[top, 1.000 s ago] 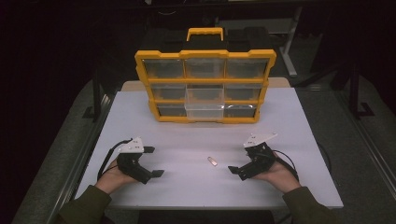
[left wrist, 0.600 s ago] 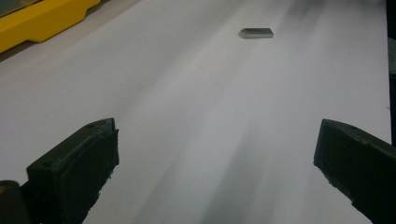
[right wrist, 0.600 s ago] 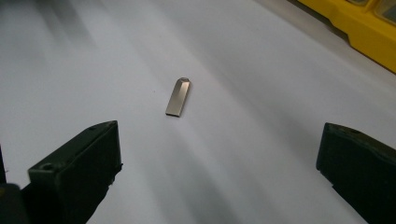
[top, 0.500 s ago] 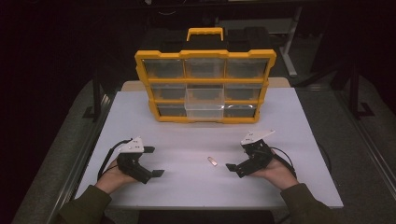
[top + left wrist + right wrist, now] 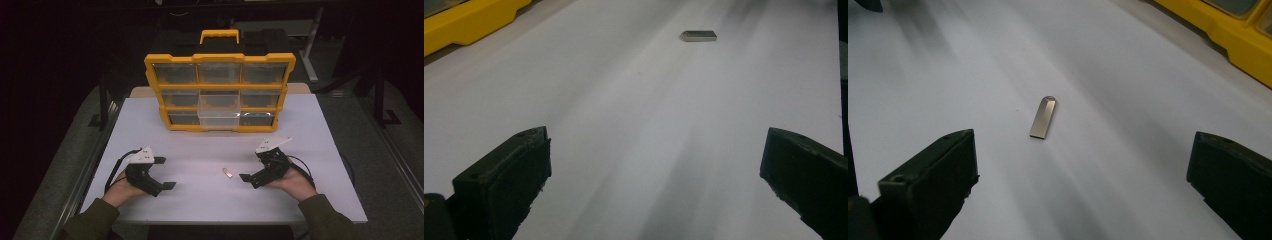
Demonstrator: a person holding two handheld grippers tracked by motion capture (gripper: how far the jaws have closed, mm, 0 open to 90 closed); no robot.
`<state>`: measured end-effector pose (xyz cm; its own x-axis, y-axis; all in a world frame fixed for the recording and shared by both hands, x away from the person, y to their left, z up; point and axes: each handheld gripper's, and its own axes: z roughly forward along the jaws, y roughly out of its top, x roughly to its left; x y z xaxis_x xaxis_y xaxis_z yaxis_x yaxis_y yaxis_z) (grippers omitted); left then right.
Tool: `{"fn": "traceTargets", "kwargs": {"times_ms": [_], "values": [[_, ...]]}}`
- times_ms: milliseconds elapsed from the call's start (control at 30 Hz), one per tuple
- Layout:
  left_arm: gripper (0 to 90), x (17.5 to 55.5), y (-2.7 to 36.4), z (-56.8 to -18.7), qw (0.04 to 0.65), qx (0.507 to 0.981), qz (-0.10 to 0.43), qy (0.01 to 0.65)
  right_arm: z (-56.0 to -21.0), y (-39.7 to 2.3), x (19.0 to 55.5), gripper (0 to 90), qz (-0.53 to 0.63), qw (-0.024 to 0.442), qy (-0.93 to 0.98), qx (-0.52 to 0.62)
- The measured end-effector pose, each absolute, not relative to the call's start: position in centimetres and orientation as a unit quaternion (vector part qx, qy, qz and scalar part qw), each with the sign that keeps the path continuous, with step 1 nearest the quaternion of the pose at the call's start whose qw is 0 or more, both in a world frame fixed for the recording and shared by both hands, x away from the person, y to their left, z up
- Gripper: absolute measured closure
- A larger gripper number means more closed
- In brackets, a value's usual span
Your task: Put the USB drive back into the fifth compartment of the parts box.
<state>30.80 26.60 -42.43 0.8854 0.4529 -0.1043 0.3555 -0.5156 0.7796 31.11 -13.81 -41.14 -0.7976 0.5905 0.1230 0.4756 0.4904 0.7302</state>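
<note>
A small flat metal USB stick (image 5: 227, 173) lies on the white table (image 5: 210, 200), between my two grippers. In the right gripper view the stick (image 5: 1043, 117) rests just ahead of the wide-open jaws of my right gripper (image 5: 1080, 175), lengthwise and nearer the left jaw. In the high view my right gripper (image 5: 251, 166) sits a short way right of the stick, open and empty. My left gripper (image 5: 165, 173) is open and rests farther left. The left gripper view shows the stick (image 5: 698, 35) far ahead of that gripper (image 5: 654, 170).
A yellow organiser (image 5: 220, 92) with clear drawers and a top handle stands upright at the table's back. Its bottom-middle drawer (image 5: 218, 119) is pulled out a little. The organiser's yellow edge (image 5: 1228, 35) shows at upper right in the right gripper view.
My right gripper has edged slightly left toward the metal stick. The left gripper and the stick have stayed put.
</note>
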Motion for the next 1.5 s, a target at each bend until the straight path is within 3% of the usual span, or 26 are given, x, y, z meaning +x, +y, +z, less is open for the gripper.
{"fn": "traceTargets", "kwargs": {"times_ms": [1500], "values": [[0.0, 30.9, 26.6, -42.4, 0.434, 0.868, 0.055, 0.233, -40.1, -11.5, 32.9, 0.0, 0.396, 0.062, 0.865, 0.301]]}}
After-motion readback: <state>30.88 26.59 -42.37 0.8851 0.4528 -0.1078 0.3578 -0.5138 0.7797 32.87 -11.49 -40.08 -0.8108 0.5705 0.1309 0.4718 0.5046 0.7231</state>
